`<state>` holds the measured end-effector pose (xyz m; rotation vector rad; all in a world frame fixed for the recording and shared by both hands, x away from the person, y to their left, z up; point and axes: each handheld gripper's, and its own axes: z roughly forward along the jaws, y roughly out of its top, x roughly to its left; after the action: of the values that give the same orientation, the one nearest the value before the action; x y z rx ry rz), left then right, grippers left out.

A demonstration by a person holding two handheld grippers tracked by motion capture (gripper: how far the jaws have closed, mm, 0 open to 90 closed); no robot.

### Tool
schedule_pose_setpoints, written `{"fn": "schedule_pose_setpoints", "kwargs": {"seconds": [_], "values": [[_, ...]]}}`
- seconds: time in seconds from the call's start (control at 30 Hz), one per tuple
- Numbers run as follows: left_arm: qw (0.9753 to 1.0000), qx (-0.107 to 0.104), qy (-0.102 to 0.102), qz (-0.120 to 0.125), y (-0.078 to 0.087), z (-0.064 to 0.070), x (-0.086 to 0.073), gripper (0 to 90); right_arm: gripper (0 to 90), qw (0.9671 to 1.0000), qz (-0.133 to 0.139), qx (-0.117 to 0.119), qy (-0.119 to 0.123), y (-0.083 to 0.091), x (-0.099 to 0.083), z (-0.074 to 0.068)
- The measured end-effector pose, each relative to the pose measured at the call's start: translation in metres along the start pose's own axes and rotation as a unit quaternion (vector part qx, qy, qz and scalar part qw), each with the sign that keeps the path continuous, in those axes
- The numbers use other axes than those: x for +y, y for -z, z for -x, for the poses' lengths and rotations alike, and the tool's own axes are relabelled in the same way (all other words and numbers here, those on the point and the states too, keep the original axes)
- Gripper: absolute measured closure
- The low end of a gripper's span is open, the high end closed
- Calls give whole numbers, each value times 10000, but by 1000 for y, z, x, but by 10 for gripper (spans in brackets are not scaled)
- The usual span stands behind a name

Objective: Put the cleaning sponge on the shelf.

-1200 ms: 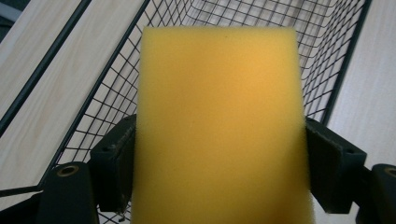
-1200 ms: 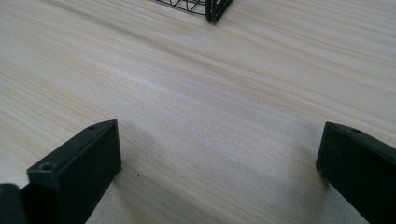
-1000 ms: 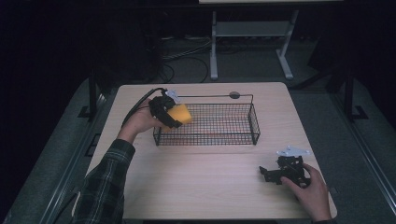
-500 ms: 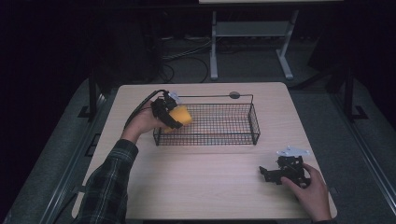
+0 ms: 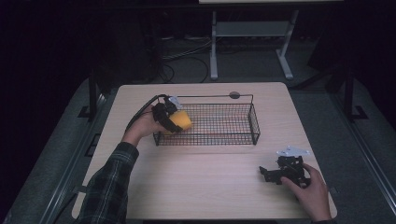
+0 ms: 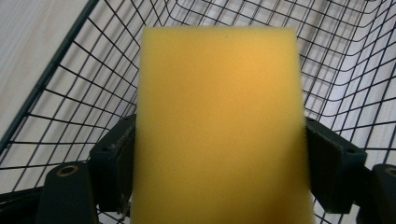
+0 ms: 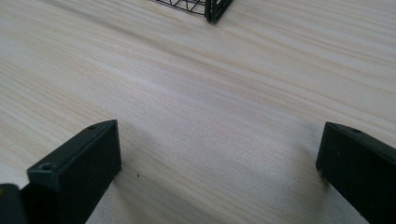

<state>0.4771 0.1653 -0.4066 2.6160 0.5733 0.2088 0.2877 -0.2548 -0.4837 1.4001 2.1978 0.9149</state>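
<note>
The counter carries one big item, the black wire basket, standing at the middle toward the far side, and over the last second the action has all been at its left end. The left gripper has slid a touch rightward and down from where it hung a second ago, so the yellow sponge it carries now sits over the basket's left end wall instead of just outside it. That reads as the final approach of a drop: the sponge is above the rim, not yet resting on the mesh floor, and letting go still lies ahead. The right gripper has not budged through the same stretch; it rests on the near right of the counter, in the person's right hand, well apart from the basket.

The high view gives the layout but leaves the grasp itself a dark blur. The left gripper view settles it: the sponge stands upright, its two black jaws pinching it from either side at its lower half, and behind it the basket's mesh opens away, with its left wall slanting past at the picture's left. The right gripper view shows its jaws spread wide over bare wood with nothing between them, and one corner of the basket peeking in at the far edge.
</note>
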Motion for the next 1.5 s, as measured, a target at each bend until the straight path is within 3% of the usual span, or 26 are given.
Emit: {"fn": "schedule_pose_setpoints", "kwargs": {"seconds": [0.57, 1.07, 1.27, 1.3, 1.5], "values": [[9996, 33, -124, -269, -9, 2, 0, 217, 0, 10000, 0, 1, 0, 0, 0, 0], [9999, 48, 65, -84, -5, -1, -4, 177, 0, 10000, 1, -1, 1, 0, 0, 0], [9994, 70, 202, 262, 15, -3, -2, 175, 0, 10000, 1, 0, 3, 0, 0, 0], [9986, 113, 306, 409, 24, -3, -2, 175, 0, 10000, 1, -1, 3, 0, 0, 0], [9969, 288, 461, 563, 47, 4, -7, 175, 0, 10000, 0, 0, 0, 0, 0, 0]]}}
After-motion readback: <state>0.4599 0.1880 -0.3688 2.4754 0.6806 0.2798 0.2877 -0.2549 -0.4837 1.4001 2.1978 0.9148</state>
